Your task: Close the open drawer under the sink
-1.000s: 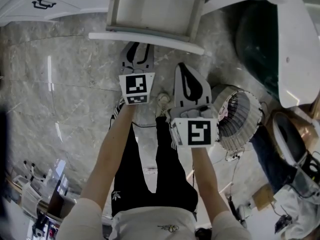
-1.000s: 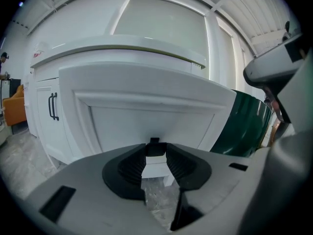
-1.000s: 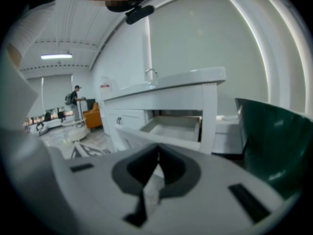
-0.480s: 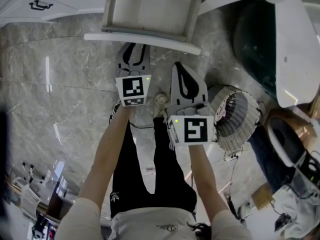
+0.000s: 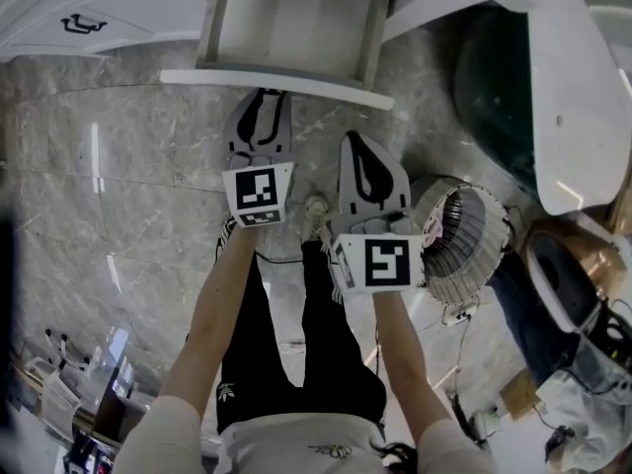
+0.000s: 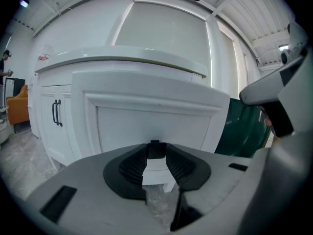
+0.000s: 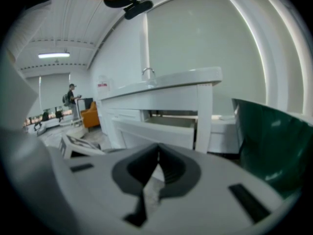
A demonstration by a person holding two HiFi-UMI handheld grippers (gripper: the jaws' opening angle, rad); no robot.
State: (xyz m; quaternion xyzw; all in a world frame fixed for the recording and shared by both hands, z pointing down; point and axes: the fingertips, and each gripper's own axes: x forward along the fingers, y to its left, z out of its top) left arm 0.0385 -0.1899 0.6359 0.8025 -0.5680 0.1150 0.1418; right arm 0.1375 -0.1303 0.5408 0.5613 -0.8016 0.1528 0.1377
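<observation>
Grey veined marble floor (image 5: 118, 166) with glossy streaks of light — white cabinet doors (image 5: 89, 8) along its far-left edge, an orange armchair (image 6: 17, 106) beyond — a ceiling strip light (image 7: 54, 56).

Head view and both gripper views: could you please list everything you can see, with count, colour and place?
drawer: one, white, pulled open, top centre of the head view
cabinet door: one, white with a black handle, left of the drawer
floor: grey marble
bin: one, dark green, right of the drawer
wire cage: one, round, pale, on the floor at the right
tap: one, metal, on the counter above the drawer
chair: one, orange, far left
left gripper: grey, jaws apart, empty, facing the drawer front
right gripper: grey, jaws together, empty
legs: two, black trousers
</observation>
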